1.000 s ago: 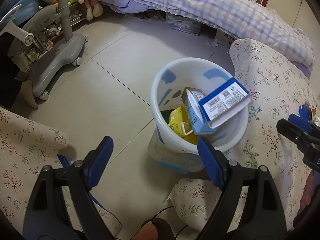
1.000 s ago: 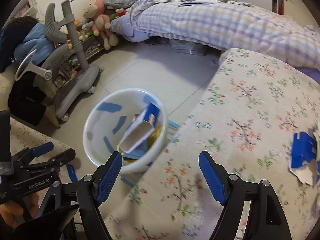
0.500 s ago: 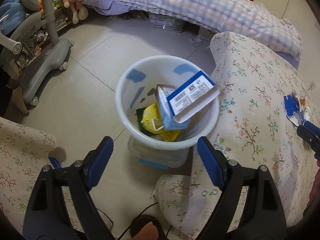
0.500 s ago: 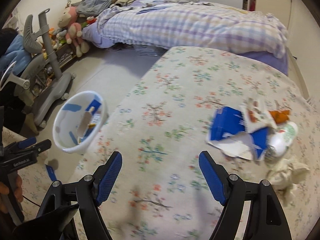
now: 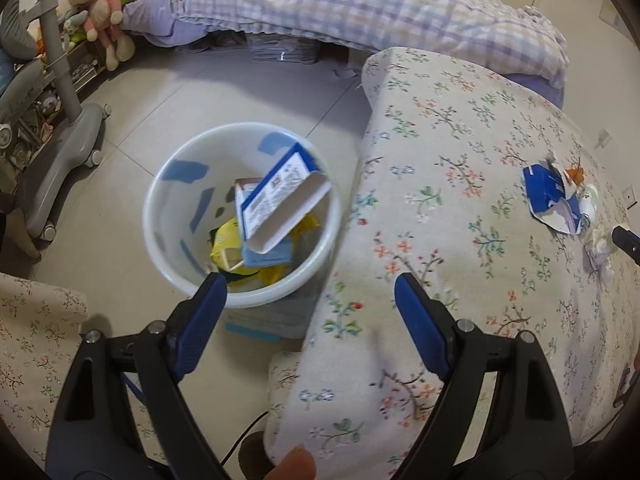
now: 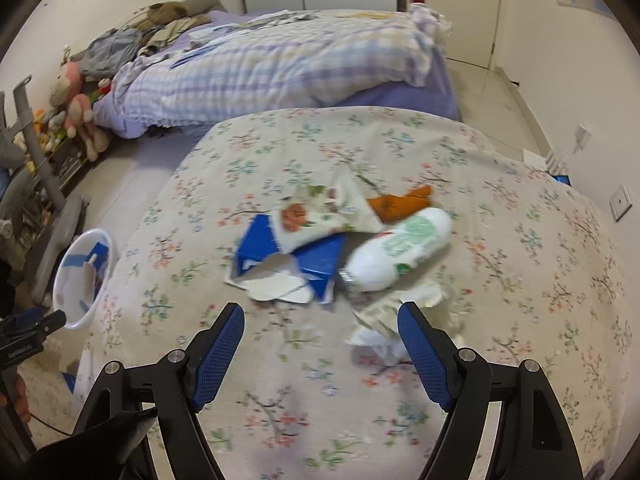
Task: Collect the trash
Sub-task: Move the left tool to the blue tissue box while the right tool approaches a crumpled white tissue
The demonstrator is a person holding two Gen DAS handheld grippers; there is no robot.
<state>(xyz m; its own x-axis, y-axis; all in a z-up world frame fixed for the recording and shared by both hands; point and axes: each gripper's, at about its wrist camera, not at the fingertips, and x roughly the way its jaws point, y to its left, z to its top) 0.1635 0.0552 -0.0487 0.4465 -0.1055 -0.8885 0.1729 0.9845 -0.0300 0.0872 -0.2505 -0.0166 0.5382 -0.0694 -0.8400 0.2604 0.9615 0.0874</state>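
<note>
since a second ago both views have swung off the floor onto the floral table point(image 6: 500, 240); the trash pile, then a sliver at frame edge, now sits mid-frame in the right view. one bin point(image 5: 240, 216) on the floor by the table edge, holding two cartons and a yellow wrapper. on the table: one torn blue box point(image 6: 288, 264), one white bottle point(image 6: 400, 248), one orange scrap point(image 6: 400, 202), crumpled paper point(image 6: 384, 320) touching the bottle. left gripper point(image 5: 310, 290) spread, empty, over the bin's rim. right gripper point(image 6: 320, 328) spread, empty, just short of the pile. label print too blurred to read.
</note>
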